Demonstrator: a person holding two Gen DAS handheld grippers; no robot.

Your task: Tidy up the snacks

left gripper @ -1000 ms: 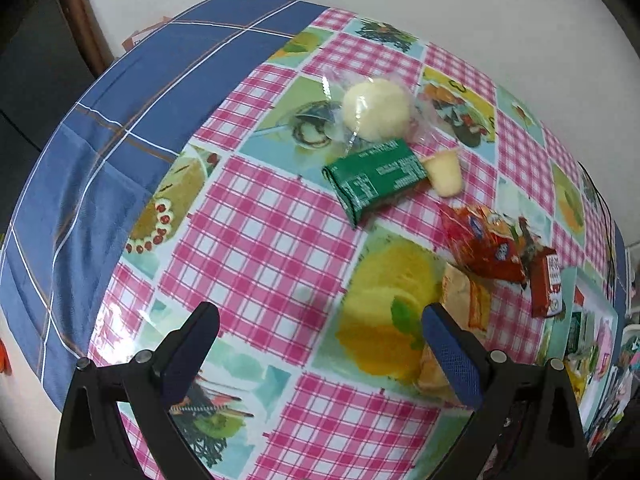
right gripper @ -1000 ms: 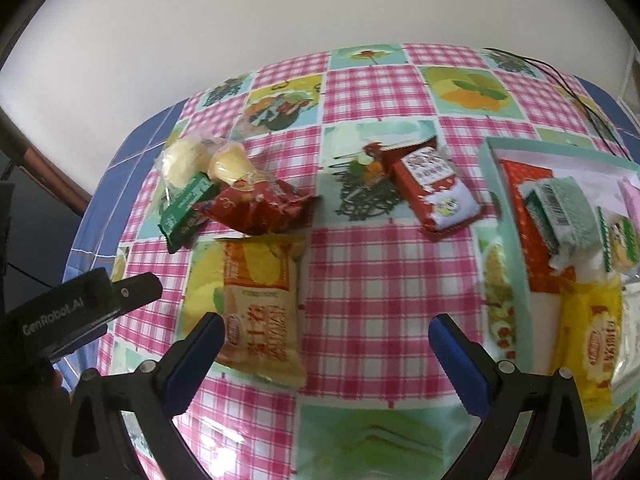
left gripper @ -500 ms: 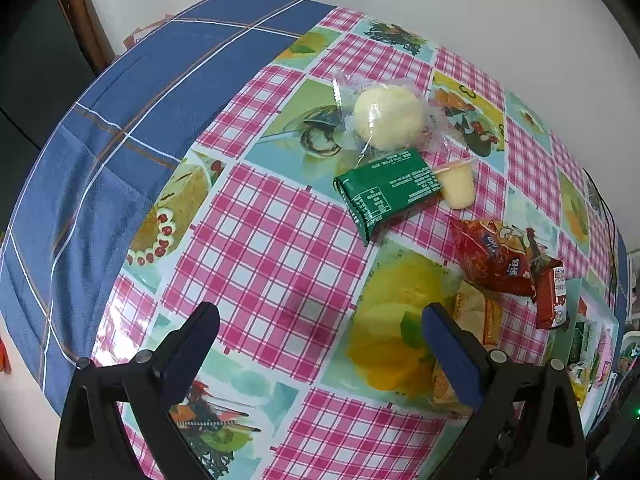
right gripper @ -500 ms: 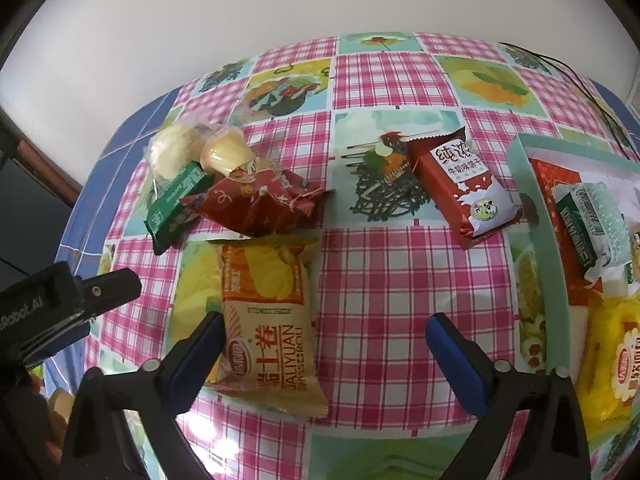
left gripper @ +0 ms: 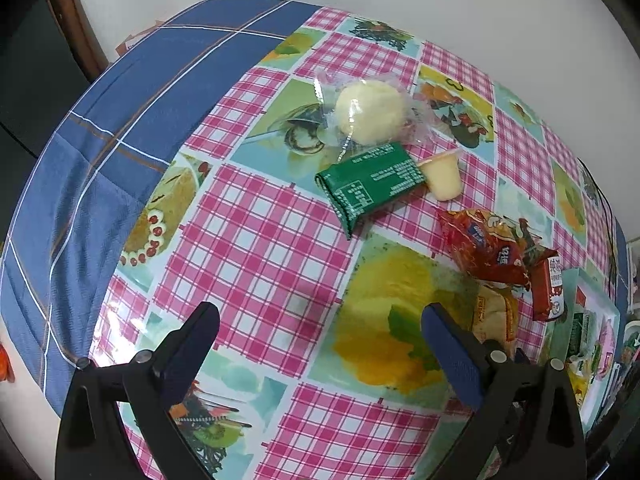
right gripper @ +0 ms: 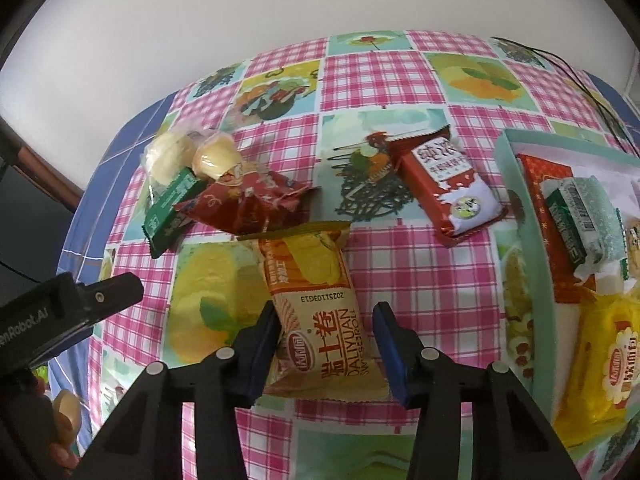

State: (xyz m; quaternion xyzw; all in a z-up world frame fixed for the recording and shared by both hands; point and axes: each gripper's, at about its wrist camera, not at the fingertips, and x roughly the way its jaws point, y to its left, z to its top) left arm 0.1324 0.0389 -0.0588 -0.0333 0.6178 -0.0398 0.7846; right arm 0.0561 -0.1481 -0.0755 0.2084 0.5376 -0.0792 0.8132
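Observation:
An orange swiss roll packet lies on the checked tablecloth; my right gripper straddles its near end, jaws partly closed, the left pad touching it and a gap at the right pad. Beyond lie a red crinkled packet, a green packet, a jelly cup, a wrapped bun and a red-and-white milk packet. A mint tray at the right holds several snacks. My left gripper is open and empty above the cloth, short of the green packet.
The left gripper body shows at the left of the right wrist view. A black cable runs along the table's far right. The blue cloth edge drops off at the left. A white wall stands behind the table.
My right gripper has moved left and down over the orange packet and its jaws have narrowed around it. My left gripper has shifted slightly, still open.

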